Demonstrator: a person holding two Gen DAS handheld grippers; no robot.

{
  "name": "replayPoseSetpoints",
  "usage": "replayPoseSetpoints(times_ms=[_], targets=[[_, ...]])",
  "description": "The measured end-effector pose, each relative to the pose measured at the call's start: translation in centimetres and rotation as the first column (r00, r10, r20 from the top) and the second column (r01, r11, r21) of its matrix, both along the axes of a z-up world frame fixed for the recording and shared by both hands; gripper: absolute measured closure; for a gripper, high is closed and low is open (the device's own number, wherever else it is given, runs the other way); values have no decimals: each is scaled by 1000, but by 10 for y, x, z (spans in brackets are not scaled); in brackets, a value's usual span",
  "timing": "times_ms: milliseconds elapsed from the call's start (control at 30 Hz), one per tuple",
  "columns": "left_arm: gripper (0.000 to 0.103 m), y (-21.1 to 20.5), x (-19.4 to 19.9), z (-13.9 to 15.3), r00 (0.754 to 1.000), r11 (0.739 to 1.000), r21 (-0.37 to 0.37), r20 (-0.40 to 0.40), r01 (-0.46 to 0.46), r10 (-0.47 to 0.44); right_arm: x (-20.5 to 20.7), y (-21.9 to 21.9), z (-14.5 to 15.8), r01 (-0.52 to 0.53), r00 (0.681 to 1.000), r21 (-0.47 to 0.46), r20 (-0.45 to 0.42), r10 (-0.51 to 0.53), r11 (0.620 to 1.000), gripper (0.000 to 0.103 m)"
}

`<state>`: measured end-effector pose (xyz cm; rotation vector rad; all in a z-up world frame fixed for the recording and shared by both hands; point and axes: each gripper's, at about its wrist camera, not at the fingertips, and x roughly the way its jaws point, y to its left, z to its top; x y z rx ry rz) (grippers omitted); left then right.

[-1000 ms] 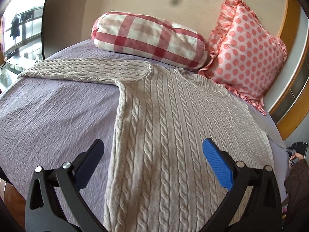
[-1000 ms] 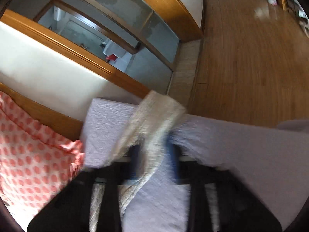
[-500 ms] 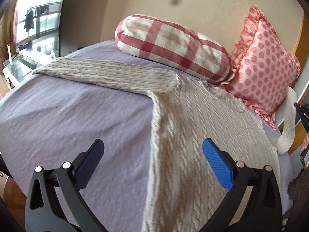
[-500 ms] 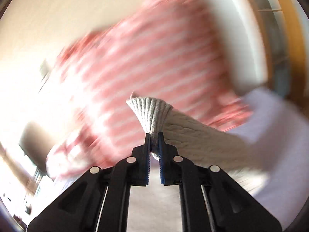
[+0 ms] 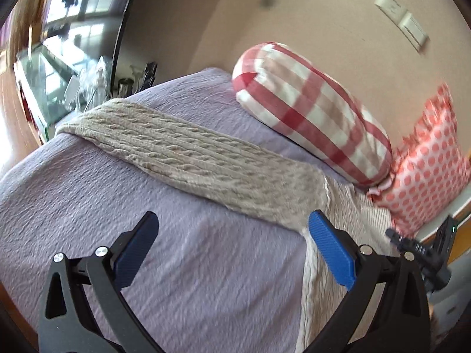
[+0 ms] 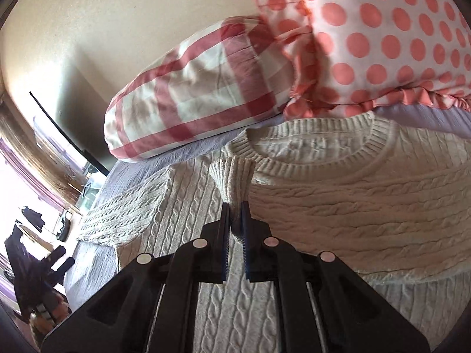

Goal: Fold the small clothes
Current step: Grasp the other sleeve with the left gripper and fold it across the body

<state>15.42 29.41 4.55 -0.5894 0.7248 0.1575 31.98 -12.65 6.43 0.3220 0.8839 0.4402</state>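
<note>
Left wrist view: left gripper (image 5: 232,245) hangs spread wide, gripping nothing, over the purple bedspread (image 5: 88,194). The sweater (image 5: 329,235) lies flat there; its far sleeve (image 5: 188,153) stretches away from the checked pillow (image 5: 309,108). Risk: that sleeve is unpinned, so any tug could skew the body.

Right wrist view: right gripper (image 6: 234,220) is clamped on the other sleeve's cuff (image 6: 232,176), held over the chest just short of the collar (image 6: 318,158) (thin bite). Slip or bunching is likely if it drags.
</note>
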Motion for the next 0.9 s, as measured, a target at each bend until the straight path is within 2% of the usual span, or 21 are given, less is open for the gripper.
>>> replayPoseSetpoints(times_ms=[167,367,567,667,733,767,800,833,867,900], targets=[[2,18,13,-6,998,998,2,-27,-57,57,-1,6,-11,0,1000,-29,-17,0,1000,95],[2,30,18,-20,995,994,-71,-56,-81,77,-1,14,-14,-12,1000,-20,-18,11,1000,95],[2,33,18,-27,994,990,-97,-62,-99,93,-2,37,-11,-58,998,-16,-8,58,998,95],[2,36,20,-28,992,988,-104,-65,-113,107,2,46,-23,-71,996,-50,-61,67,996,92],[2,41,22,-29,991,985,-120,-68,-127,119,1,50,-31,-102,989,-44,-111,97,994,85],[2,43,23,-29,990,983,-130,-66,-133,125,-2,50,-29,-111,988,-35,-115,107,993,72],[2,46,25,-29,989,980,-138,-66,-141,133,-5,50,-26,-131,983,-5,-129,129,991,54],[2,49,26,-29,988,978,-148,-64,-150,142,-8,49,-22,-139,981,22,-135,141,990,46],[2,53,29,-29,986,974,-158,-63,-161,152,-12,47,-18,-139,981,42,-134,143,989,32],[2,58,30,-30,984,969,-174,-60,-177,169,-19,43,-12,-130,983,53,-125,136,990,28]])
